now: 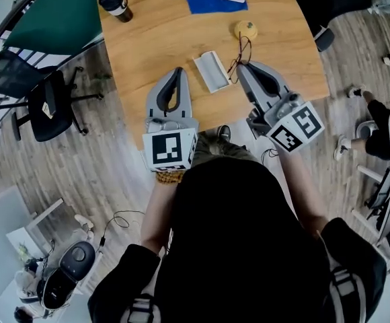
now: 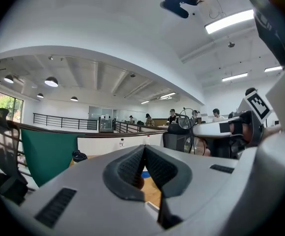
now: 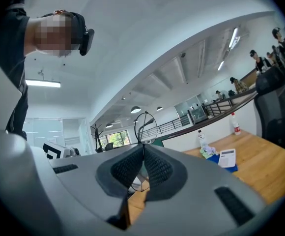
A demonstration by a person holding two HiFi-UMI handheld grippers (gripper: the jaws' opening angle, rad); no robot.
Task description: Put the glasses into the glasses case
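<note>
Right tongs point(image 3: 143, 150): pinched shut on the thin glasses point(image 3: 145, 123), just beside the case.
Left tongs point(image 2: 145, 150): closed, holding nothing.
Glasses case point(image 1: 212, 70): open on the bench point(image 1: 154, 39), looks empty.
Left to do: put glasses inside.

The left gripper point(image 1: 177, 73) is held over the counter's point(image 1: 148, 46) near edge, its jaws pressed together with nothing between them. The right gripper point(image 1: 243, 66), over that same edge, pinches the glasses point(image 1: 239, 54) between closed jaws.
</note>
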